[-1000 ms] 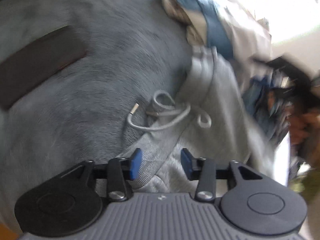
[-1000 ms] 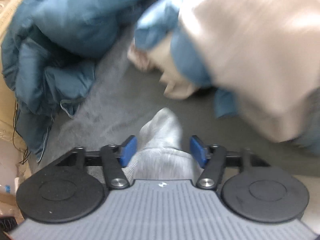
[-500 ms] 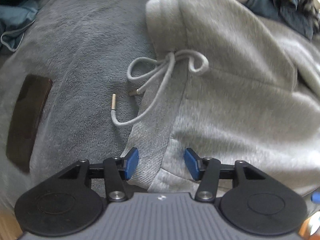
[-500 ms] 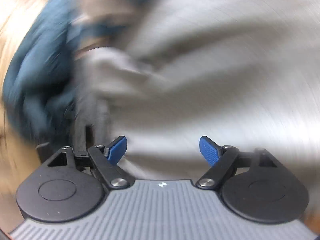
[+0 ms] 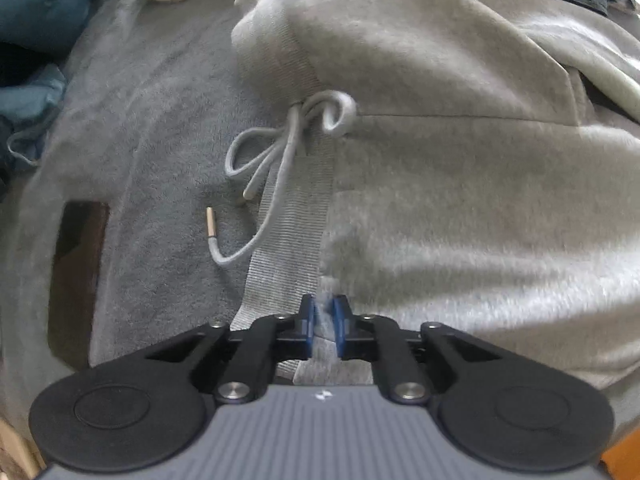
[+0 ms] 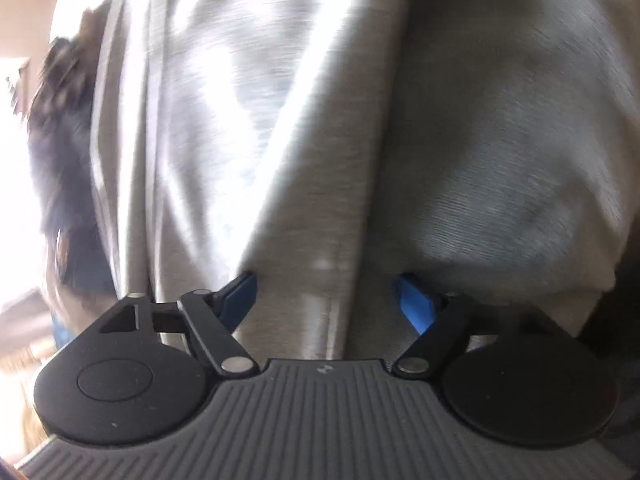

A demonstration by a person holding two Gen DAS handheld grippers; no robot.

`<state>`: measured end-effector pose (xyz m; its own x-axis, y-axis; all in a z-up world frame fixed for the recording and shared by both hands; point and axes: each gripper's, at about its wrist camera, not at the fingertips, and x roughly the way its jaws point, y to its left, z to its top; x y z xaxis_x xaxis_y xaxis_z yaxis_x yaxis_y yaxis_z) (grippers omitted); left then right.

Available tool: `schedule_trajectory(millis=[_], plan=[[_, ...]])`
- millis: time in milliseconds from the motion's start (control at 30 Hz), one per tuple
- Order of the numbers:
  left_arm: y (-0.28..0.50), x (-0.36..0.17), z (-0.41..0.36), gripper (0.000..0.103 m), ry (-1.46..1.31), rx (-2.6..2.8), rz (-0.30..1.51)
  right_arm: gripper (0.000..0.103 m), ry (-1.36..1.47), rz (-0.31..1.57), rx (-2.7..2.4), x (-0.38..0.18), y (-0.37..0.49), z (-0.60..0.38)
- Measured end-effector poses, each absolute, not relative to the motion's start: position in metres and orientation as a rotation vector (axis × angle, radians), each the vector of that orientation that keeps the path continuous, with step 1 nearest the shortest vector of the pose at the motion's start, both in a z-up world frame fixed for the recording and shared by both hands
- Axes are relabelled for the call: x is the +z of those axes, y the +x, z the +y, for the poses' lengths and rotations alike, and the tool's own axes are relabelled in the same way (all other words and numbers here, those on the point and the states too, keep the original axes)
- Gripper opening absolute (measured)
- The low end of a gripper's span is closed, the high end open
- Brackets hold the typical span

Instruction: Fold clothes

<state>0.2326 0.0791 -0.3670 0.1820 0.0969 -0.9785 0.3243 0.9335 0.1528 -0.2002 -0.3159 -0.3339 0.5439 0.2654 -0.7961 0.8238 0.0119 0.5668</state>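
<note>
Sweatpants [image 5: 460,184] lie on the grey blanket [image 5: 152,128]; left gripper [image 5: 323,320] pinches the near waistband, right gripper [image 6: 325,300] gapes over cloth. Keep the pinch, clamp right before lifting.

1. The left tongs [image 5: 323,322] are pinching nearly closed, their blue fingertips [image 5: 307,322] squeezing a thin fold of grey fabric between them.
2. The right tongs [image 6: 325,300] are gaping wide, blue fingertips [image 6: 414,306] spread apart, with pale fabric lying loose between them and nothing being clamped.
</note>
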Motion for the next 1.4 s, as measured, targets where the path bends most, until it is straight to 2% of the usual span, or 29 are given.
schedule_trajectory(millis=[33, 67, 133, 167, 200, 267, 467, 533, 600, 633, 767, 933, 1067, 1233, 1400], plan=[[0.229, -0.365, 0.078, 0.007, 0.381, -0.171, 1.380, 0.061, 1.530, 0.959, -0.554, -0.331, -0.200, -0.318], [0.226, -0.363, 0.078, 0.007, 0.388, -0.173, 1.377, 0.052, 1.517, 0.954, -0.544, -0.328, -0.199, -0.319], [0.223, -0.363, 0.080, 0.006, 0.401, -0.182, 1.379, 0.032, 1.494, 0.957, -0.536, -0.328, -0.199, -0.324], [0.221, -0.363, 0.082, 0.006, 0.405, -0.186, 1.383, 0.017, 1.484, 0.967, -0.535, -0.330, -0.200, -0.327], [0.220, -0.362, 0.085, 0.006, 0.408, -0.190, 1.392, 0.013, 1.477, 0.971, -0.526, -0.330, -0.200, -0.329], [0.217, -0.363, 0.088, 0.006, 0.410, -0.190, 1.416, 0.011, 1.464, 0.975, -0.496, -0.329, -0.202, -0.331], [0.206, -0.363, 0.082, 0.007, 0.476, -0.185, 1.500, 0.014, 1.467, 1.090, -0.432, -0.335, -0.217, -0.340], [0.207, -0.357, 0.082, 0.012, 0.479, -0.180, 1.518, 0.016, 1.504, 1.105, -0.427, -0.339, -0.228, -0.348], [0.210, -0.348, 0.085, 0.024, 0.442, -0.146, 1.541, 0.024, 1.529, 1.089, -0.426, -0.335, -0.242, -0.360], [0.211, -0.341, 0.087, 0.025, 0.416, -0.125, 1.552, 0.026, 1.519, 1.078, -0.430, -0.329, -0.250, -0.368], [0.222, -0.318, 0.066, 0.027, 0.347, -0.068, 1.487, 0.044, 1.370, 1.030, -0.473, -0.288, -0.281, -0.413], [0.237, -0.290, 0.033, 0.034, 0.271, -0.005, 1.380, 0.052, 1.127, 0.948, -0.515, -0.252, -0.288, -0.490], [0.248, -0.270, 0.001, 0.036, 0.216, 0.029, 1.294, 0.055, 0.999, 0.923, -0.490, -0.251, -0.237, -0.560], [0.250, -0.287, -0.122, 0.040, 0.219, -0.189, 1.243, 0.057, 0.832, 0.905, -0.426, -0.234, -0.141, -0.609], [0.253, -0.326, -0.245, 0.042, 0.369, -0.454, 1.192, 0.057, 0.596, 1.014, -0.312, -0.247, -0.043, -0.635]])
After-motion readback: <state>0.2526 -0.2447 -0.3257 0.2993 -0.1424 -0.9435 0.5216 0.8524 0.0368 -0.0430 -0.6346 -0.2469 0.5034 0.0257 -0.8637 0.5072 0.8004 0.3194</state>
